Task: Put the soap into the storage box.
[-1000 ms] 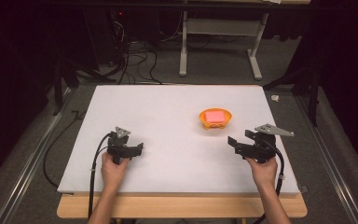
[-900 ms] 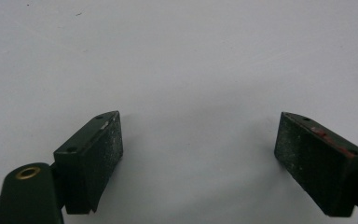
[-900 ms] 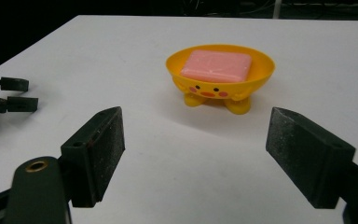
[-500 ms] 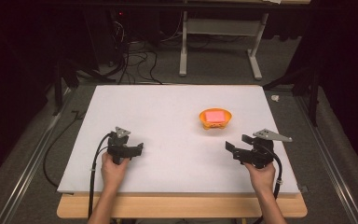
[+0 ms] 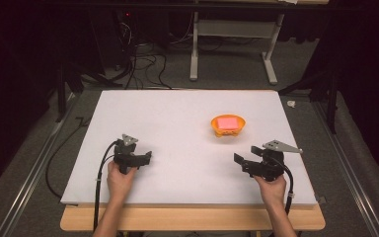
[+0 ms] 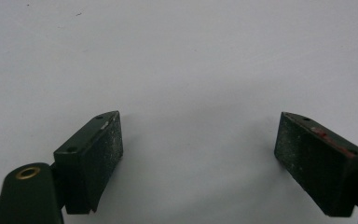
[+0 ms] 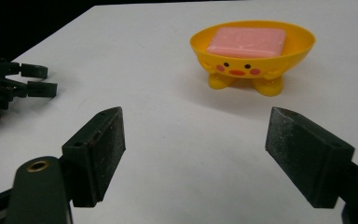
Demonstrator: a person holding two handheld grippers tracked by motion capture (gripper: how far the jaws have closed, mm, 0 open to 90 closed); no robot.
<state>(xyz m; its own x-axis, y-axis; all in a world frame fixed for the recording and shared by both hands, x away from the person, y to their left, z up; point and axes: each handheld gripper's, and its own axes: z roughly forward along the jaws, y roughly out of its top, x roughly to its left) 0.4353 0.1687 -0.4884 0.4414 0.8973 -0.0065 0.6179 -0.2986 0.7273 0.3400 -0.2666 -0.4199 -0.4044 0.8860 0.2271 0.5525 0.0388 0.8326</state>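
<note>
A yellow-orange bowl (image 5: 228, 129) with a duck face stands on the white board (image 5: 177, 118), right of the middle. A pink bar of soap (image 5: 227, 122) lies in it. My right gripper (image 5: 240, 163) rests near the front right, open, with nothing between its pads. In the right gripper view the bowl (image 7: 254, 60) and the soap (image 7: 247, 41) stand ahead and slightly right of the open right gripper (image 7: 196, 140). My left gripper (image 5: 147, 158) sits at the front left, open over bare board, and the left gripper view shows the left gripper (image 6: 200, 140) holding nothing.
The board lies on a wooden table whose front edge (image 5: 192, 217) shows below it. Behind the table stand metal legs (image 5: 193, 54) and a tangle of cables (image 5: 138, 64) on the grey floor. The left gripper (image 7: 46, 80) appears far left in the right gripper view.
My right gripper has drifted a little left and toward the front edge. The left gripper, the bowl and the soap have stayed put.
</note>
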